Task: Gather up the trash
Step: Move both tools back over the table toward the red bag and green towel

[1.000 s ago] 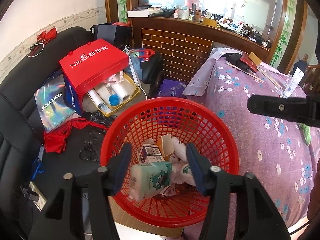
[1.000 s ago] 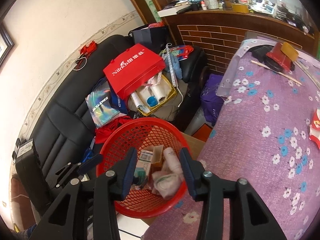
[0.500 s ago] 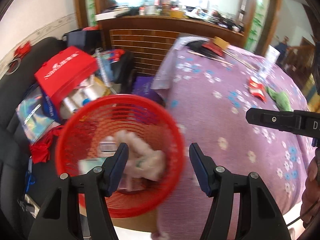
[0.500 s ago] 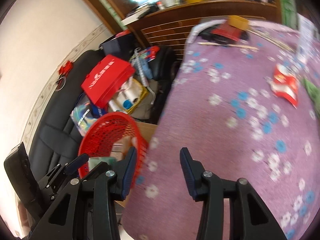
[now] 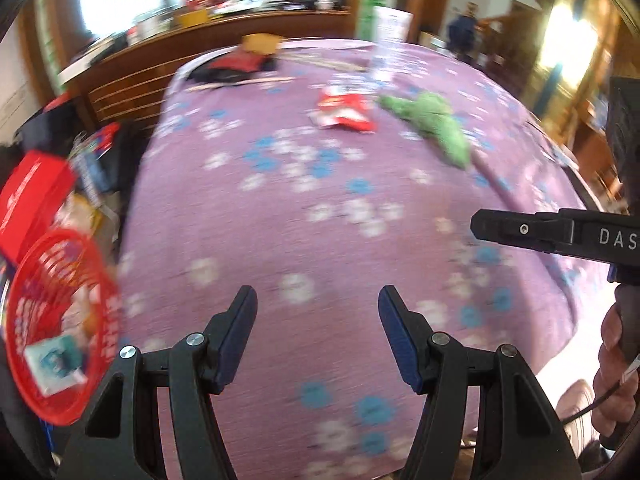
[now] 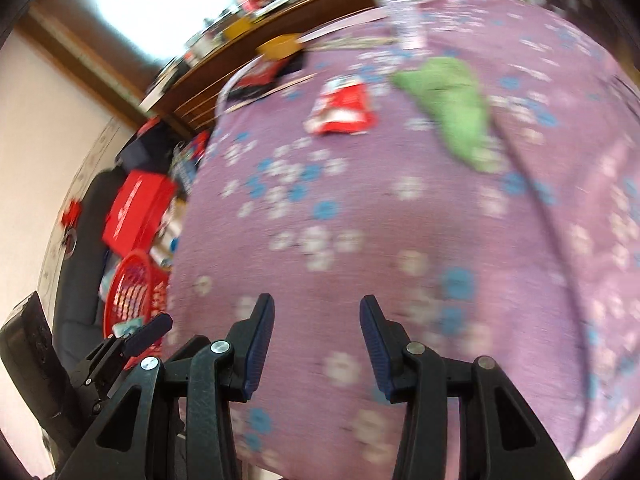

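My left gripper [image 5: 318,300] is open and holds nothing, hanging over the near part of a purple flowered tablecloth [image 5: 340,208]. My right gripper [image 6: 317,308] is open and empty too, over the same cloth [image 6: 400,220]. A red and white snack wrapper [image 5: 344,110] [image 6: 342,108] lies farther back on the table. Beside it on the right sits a crumpled green wrapper [image 5: 436,124] [image 6: 452,100]. The red mesh basket [image 5: 52,320] [image 6: 128,284] with trash in it stands at the far left, off the table's edge. Both views are blurred by motion.
A red gift box [image 5: 28,200] [image 6: 136,208] rests on the black sofa behind the basket. Dark and red items with an orange box [image 5: 260,42] lie at the table's far edge. A white carton [image 6: 400,4] stands at the back. A hand [image 5: 616,380] grips the other tool.
Both grippers have swung right, away from over the red basket to over the table. The basket has slid to the left edge of both views; the wrappers have come into view.
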